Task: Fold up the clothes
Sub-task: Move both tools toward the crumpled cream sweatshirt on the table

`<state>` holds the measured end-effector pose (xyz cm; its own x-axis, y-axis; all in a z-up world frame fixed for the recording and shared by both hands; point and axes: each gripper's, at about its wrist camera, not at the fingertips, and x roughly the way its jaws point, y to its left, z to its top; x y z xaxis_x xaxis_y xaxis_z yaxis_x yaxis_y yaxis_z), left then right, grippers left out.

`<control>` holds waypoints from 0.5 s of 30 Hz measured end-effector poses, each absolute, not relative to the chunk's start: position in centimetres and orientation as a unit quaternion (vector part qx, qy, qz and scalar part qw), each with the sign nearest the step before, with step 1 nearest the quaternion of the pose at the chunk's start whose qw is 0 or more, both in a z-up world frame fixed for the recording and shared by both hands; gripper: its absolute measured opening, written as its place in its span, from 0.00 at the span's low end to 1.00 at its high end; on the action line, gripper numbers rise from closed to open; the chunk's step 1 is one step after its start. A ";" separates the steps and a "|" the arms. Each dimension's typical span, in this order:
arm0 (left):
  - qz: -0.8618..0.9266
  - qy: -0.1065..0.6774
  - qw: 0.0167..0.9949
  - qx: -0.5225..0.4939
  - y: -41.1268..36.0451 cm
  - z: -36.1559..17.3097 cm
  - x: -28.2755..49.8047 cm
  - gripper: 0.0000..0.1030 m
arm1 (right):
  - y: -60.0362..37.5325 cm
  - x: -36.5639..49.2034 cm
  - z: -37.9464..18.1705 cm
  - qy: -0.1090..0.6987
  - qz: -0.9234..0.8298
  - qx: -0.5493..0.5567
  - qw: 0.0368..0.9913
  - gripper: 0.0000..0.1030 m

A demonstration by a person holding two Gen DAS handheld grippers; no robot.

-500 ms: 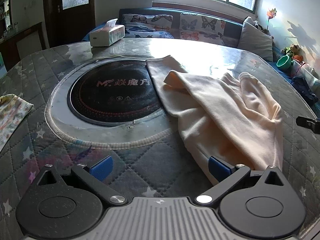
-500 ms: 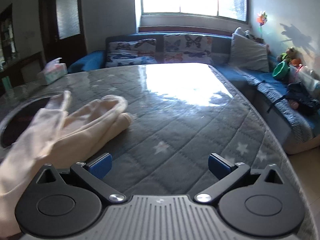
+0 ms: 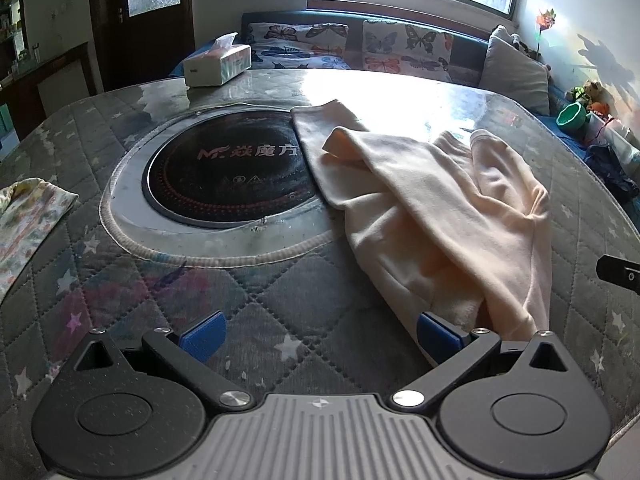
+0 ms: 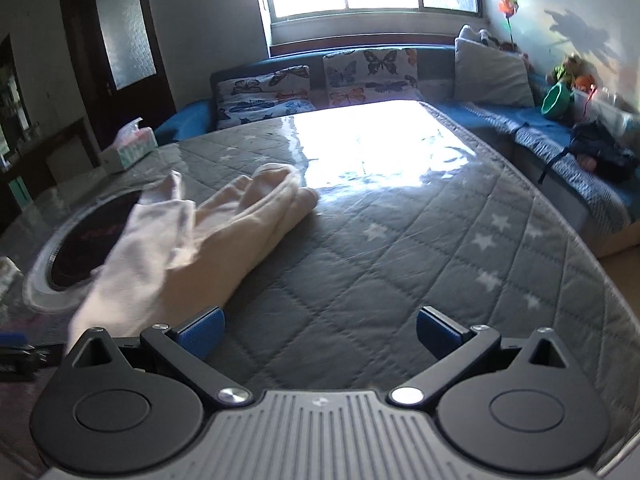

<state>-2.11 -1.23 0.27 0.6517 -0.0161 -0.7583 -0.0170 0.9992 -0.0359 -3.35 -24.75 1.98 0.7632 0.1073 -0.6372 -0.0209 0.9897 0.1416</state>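
Right tongs [image 4: 320, 336] swung off garment [image 4: 192, 248]; cooktop [image 3: 224, 176] reads "M".

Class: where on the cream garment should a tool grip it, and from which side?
Probably the near hem of the cream garment, approached from the table's near edge: that bunched edge lies beside the open left tool, raised in loose folds that a finger could slide under.
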 end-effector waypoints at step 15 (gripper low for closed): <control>-0.006 0.422 0.906 -0.037 -1.8 0.3 -3.3 1.00 | -21.5 -6.0 2.3 0.369 0.077 0.043 0.925 1.00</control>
